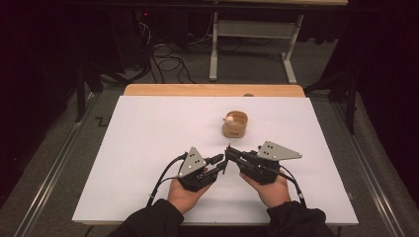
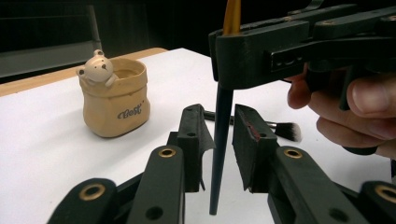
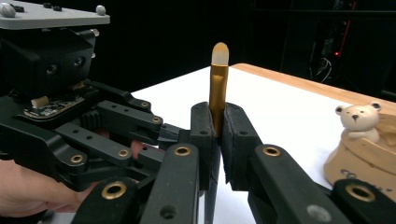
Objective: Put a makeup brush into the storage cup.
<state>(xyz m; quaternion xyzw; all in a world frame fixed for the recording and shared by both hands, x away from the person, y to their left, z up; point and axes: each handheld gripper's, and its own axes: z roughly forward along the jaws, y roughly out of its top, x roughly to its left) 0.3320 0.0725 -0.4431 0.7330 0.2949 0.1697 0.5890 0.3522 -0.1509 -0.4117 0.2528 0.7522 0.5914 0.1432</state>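
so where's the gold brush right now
The gold brush stands upright, clamped in the right gripper, its dark handle hanging between the left gripper's open jaws, near the bear pot.

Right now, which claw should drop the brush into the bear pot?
Probably the right claw. It is clamped on the upright brush, and the bear pot sits just beyond it. The left claw stands open around the handle, not squeezing it.

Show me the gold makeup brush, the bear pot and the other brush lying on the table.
gold makeup brush (image 3: pixel 218 95), right gripper view, on its gold ferrule.
bear pot (image 2: pixel 116 109), left gripper view, on its front wall.
lying brush (image 2: pixel 289 131), left gripper view, on its bristles.
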